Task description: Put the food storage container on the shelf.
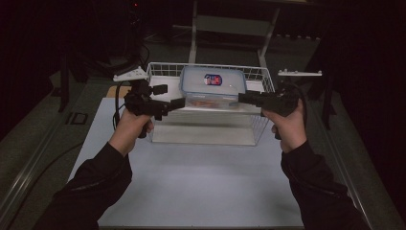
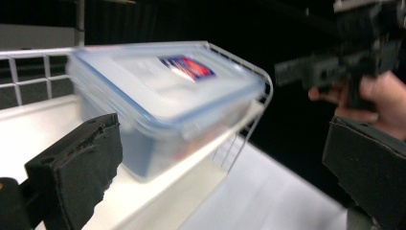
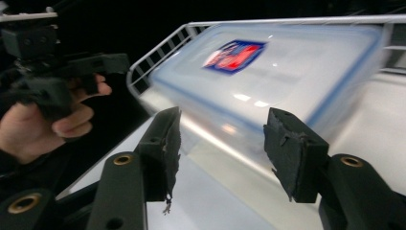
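Left gripper [image 1: 176, 96]: we see jaws wide apart, gripping nothing.
Right gripper [image 3: 221, 143]: open, seemingly clear of the lidded box [image 1: 213, 84].
Box: inside the wire basket [image 1: 163, 68].

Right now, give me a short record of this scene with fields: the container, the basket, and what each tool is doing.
container: clear plastic box with blue-trimmed lid and a red-and-blue label, sitting in the basket
basket: white wire basket on the white table
left tool: jaws open, at the box's left end, holding nothing
right tool: jaws open, at the box's right end, holding nothing
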`<state>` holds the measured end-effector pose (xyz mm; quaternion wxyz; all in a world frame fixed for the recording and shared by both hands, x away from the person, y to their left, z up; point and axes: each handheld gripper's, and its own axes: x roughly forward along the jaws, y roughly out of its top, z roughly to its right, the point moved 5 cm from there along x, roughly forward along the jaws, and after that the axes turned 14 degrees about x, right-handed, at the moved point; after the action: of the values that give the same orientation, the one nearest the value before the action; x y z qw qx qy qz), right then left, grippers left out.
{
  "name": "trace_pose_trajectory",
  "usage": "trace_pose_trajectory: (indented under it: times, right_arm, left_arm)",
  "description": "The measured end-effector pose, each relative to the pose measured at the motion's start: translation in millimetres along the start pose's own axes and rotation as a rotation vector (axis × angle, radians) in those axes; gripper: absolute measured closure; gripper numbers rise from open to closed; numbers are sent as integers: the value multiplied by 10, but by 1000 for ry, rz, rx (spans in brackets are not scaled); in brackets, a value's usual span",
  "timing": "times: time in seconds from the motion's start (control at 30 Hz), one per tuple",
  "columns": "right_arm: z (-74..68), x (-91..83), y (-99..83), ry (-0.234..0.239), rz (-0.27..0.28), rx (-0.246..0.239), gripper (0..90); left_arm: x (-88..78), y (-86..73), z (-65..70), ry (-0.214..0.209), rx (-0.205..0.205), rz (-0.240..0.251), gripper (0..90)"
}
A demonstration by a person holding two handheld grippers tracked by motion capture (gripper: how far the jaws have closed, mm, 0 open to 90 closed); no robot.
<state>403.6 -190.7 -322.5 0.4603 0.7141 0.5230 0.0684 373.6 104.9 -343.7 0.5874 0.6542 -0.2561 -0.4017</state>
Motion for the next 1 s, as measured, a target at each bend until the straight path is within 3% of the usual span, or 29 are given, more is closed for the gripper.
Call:
trace_pose_trajectory:
  times: [0.1,0.23,0.3,0.4,0.6,0.7,0.73,1.0]
  right_arm:
    - [-32,79,-105,1,-25,-25,543]
    - [-20,249,-257,5,-87,-68,820]
    - [9,331,-321,-22,-93,-85,889]
    - [70,424,-354,-56,-84,-90,896]
    - [176,551,-298,-84,-72,-68,896]
    - [202,592,-265,-80,-68,-51,896]
    - [202,605,-258,-79,-70,-50,896]
    - [208,680,-219,-87,-69,-41,896]
  left_arm:
    - [-16,-93,143,-12,18,6,1]
    - [-35,-306,315,10,48,3,1]
    - [-55,-452,386,32,61,-13,1]
    - [-102,-650,462,70,73,-28,1]
    - [-132,-955,624,55,24,-15,1]
    - [-115,-1068,688,43,18,-25,1]
    - [-96,-1172,741,41,25,-41,1]
    - [-8,-1342,807,28,45,-79,1]
